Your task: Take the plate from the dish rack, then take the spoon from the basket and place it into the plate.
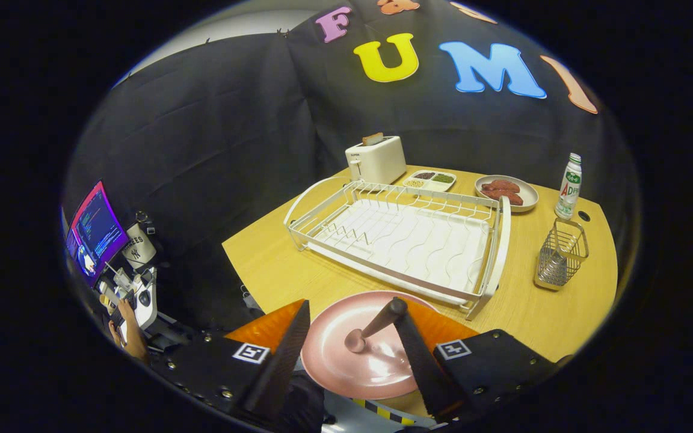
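The gripper (346,337) hangs over the table's (274,270) near edge, fingers spread apart above the pink plate (346,367). The spoon (370,328) lies in the plate, its handle touching the right finger. Beyond sit the empty dish rack (400,240), wire basket (560,255), a bottle (569,186) and toaster (376,159).

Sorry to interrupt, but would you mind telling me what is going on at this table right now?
A person is working a handheld claw over a wooden table. A round pink plate lies on the table just in front of the empty white wire dish rack, between the claw's fingers. A pink spoon rests in the plate, its handle leaning against one finger. The fingers are spread apart, gripping nothing. The small wire basket stands beyond the rack's end.
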Demonstrator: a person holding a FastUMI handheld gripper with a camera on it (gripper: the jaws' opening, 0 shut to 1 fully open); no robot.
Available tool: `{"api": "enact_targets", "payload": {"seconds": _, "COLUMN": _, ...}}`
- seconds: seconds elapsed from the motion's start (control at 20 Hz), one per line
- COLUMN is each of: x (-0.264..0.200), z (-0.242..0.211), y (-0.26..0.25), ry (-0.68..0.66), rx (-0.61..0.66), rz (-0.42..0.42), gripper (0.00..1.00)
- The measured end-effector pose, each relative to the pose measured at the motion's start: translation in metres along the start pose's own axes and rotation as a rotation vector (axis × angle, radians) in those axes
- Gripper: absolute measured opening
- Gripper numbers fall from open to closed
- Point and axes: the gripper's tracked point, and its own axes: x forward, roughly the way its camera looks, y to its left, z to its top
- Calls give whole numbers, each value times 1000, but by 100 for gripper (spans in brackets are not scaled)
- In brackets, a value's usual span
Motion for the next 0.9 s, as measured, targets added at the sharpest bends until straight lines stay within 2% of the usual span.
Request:
{"api": "enact_targets", "payload": {"seconds": 0.05, "x": -4, "z": 1, "y": -3, "ry": -8, "rx": 9, "rz": -10, "gripper": 98}}
{"api": "enact_targets", "payload": {"seconds": 0.1, "x": -5, "z": 5, "y": -7, "ry": -26, "rx": 18, "rz": -24, "gripper": 100}}
{"api": "enact_targets", "payload": {"seconds": 0.3, "x": -15, "z": 19, "y": -24, "ry": -91, "rx": 16, "rz": -83, "gripper": 99}}
{"api": "enact_targets", "payload": {"seconds": 0.6, "x": -28, "z": 28, "y": -44, "ry": -134, "rx": 51, "rz": -128, "gripper": 99}}
{"api": "enact_targets", "payload": {"seconds": 0.9, "x": -67, "z": 55, "y": -92, "ry": -238, "rx": 67, "rz": -265, "gripper": 99}}
